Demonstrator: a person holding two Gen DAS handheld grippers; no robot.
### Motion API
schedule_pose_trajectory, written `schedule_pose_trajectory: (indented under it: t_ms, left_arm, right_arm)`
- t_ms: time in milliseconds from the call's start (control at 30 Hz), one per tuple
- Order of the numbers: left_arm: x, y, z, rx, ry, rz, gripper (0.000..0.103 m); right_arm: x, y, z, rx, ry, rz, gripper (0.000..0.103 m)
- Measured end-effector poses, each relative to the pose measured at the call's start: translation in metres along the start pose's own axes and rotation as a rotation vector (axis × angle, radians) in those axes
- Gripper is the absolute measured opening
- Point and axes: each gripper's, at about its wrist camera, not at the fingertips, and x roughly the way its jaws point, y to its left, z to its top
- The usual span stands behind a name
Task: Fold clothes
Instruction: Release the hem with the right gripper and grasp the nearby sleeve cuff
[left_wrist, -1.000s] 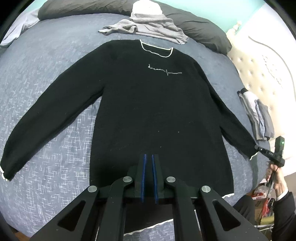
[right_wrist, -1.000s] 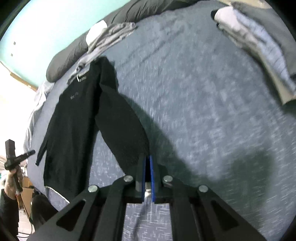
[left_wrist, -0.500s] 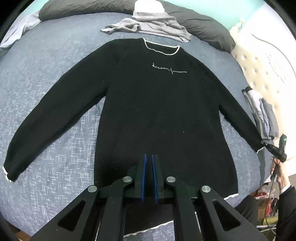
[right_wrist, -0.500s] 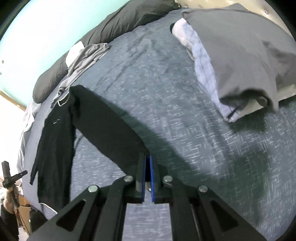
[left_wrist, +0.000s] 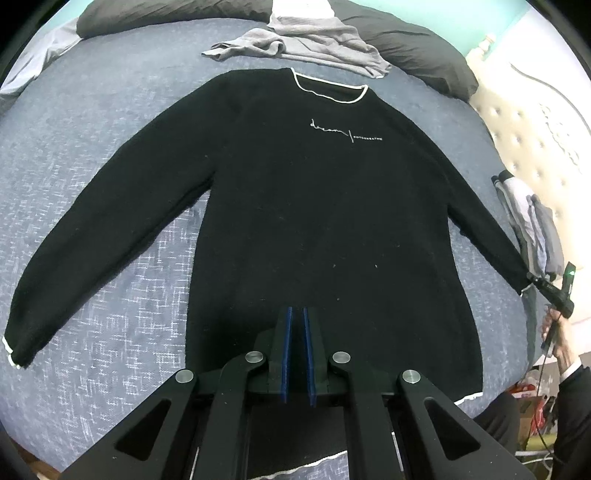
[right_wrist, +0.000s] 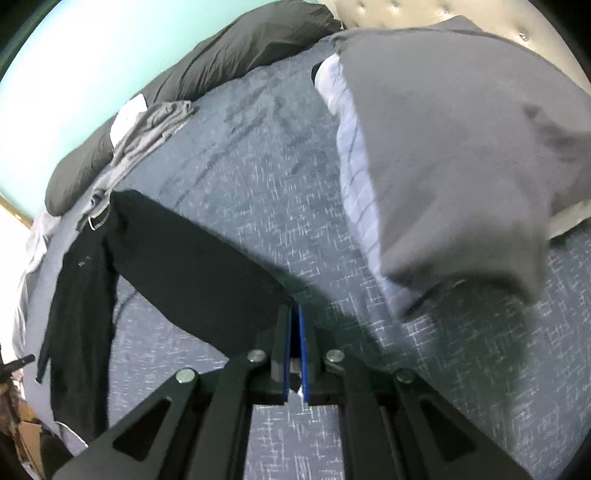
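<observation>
A black sweater (left_wrist: 325, 206) with white trim lies flat, front up, on the blue-grey bed (left_wrist: 110, 325), both sleeves spread out. My left gripper (left_wrist: 296, 314) is shut and empty, hovering over the sweater's lower hem. My right gripper (right_wrist: 294, 310) is shut on the cuff of the sweater's right sleeve (right_wrist: 192, 266) and holds it stretched out sideways. In the left wrist view the right gripper (left_wrist: 546, 288) shows at the far right, at the sleeve end.
A crumpled grey garment (left_wrist: 303, 44) lies beyond the collar, against dark pillows (left_wrist: 406, 44). A stack of folded grey and pale clothes (right_wrist: 443, 155) sits on the bed just right of the right gripper. A tufted headboard (left_wrist: 535, 122) is on the right.
My right gripper has pulled the sleeve cuff outward toward the folded stack, straightening the sleeve. My left gripper has stayed shut over the hem; its view has shifted a little.
</observation>
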Motion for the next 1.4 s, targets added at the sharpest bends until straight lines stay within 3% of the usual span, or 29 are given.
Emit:
schedule_pose_trajectory:
  t_ms: [267, 400, 433, 800, 867, 933, 1000, 1300, 1400]
  left_arm:
    - [-0.004, 0.0, 0.001, 0.004, -0.006, -0.006, 0.007]
    - [-0.001, -0.001, 0.0, -0.002, -0.005, -0.016, 0.007]
    - [0.0, -0.002, 0.0, -0.001, -0.003, -0.017, 0.007]
    - [0.002, -0.018, 0.001, 0.02, 0.0, -0.023, 0.007]
    - [0.0, -0.018, 0.002, 0.019, -0.003, -0.02, 0.007]
    - [-0.001, -0.018, 0.003, 0.019, -0.006, -0.018, 0.007]
    - [-0.002, -0.018, 0.004, 0.02, -0.009, -0.018, 0.007]
    - [-0.003, -0.015, 0.005, 0.014, -0.012, -0.018, 0.007]
    - [-0.007, -0.005, 0.007, -0.011, -0.024, -0.01, 0.007]
  right_arm:
    - [-0.011, -0.015, -0.011, 0.106, -0.088, 0.03, 0.008]
    - [-0.023, -0.023, -0.024, 0.148, -0.11, 0.048, 0.038]
    - [-0.024, -0.025, -0.028, 0.153, -0.108, 0.051, 0.04]
    - [0.006, -0.022, -0.044, 0.173, -0.027, 0.076, 0.041]
    - [0.012, -0.018, -0.042, 0.164, -0.021, 0.07, 0.04]
    - [0.014, -0.016, -0.042, 0.158, -0.022, 0.054, 0.016]
    - [0.014, -0.015, -0.042, 0.158, -0.029, 0.037, 0.008]
    - [-0.034, -0.016, -0.019, 0.09, -0.203, -0.038, 0.001]
    - [-0.027, -0.018, -0.014, 0.091, -0.176, -0.057, 0.001]
